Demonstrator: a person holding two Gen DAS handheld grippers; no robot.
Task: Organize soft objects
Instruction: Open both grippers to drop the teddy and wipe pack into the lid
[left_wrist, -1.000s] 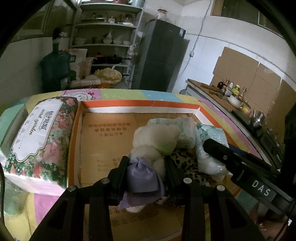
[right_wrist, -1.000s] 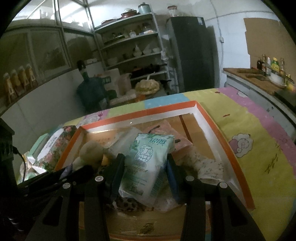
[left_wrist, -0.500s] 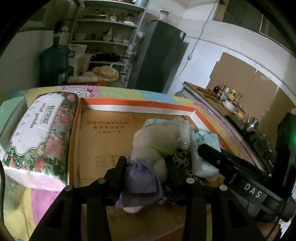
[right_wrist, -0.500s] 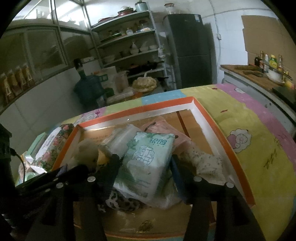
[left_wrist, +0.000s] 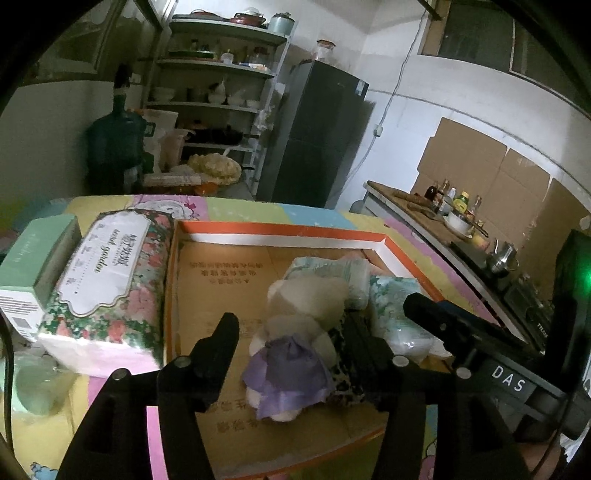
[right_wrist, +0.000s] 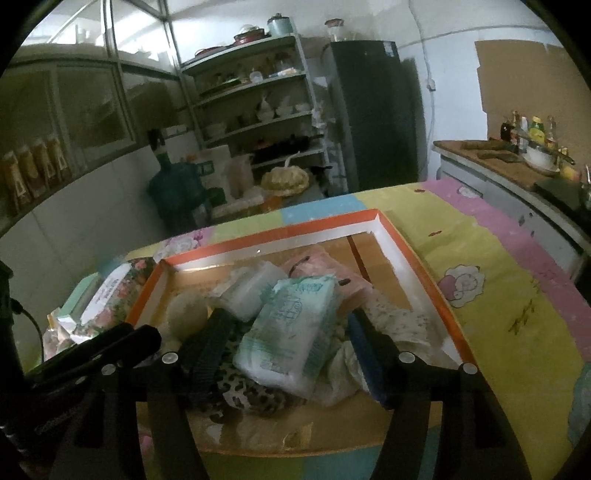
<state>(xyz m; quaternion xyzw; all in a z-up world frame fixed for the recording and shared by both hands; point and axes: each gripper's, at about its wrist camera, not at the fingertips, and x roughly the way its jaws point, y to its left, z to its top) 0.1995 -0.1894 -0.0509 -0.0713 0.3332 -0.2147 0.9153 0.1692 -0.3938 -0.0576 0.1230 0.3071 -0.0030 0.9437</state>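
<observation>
Left gripper (left_wrist: 291, 347): jaws opening, pads clear of purple-skirted plush toy (left_wrist: 291, 365) lying between them on floor of orange-rimmed cardboard box (left_wrist: 280, 233). Right gripper (right_wrist: 291, 343): jaws opening, green-printed tissue pack (right_wrist: 291, 332) between them atop pile in same box, leopard-print cloth (right_wrist: 251, 395) beneath; contact with fingers unclear. Beyond left finger of left gripper, outside box: floral tissue pack (left_wrist: 107, 280).

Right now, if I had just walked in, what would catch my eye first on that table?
Probably the shallow orange-rimmed cardboard tray in the middle of the pastel tablecloth, with soft things heaped in its near right part. A cream plush toy in a purple dress lies between the opening jaws of the left tool, and a pale green tissue pack lies between those of the right tool.
</observation>
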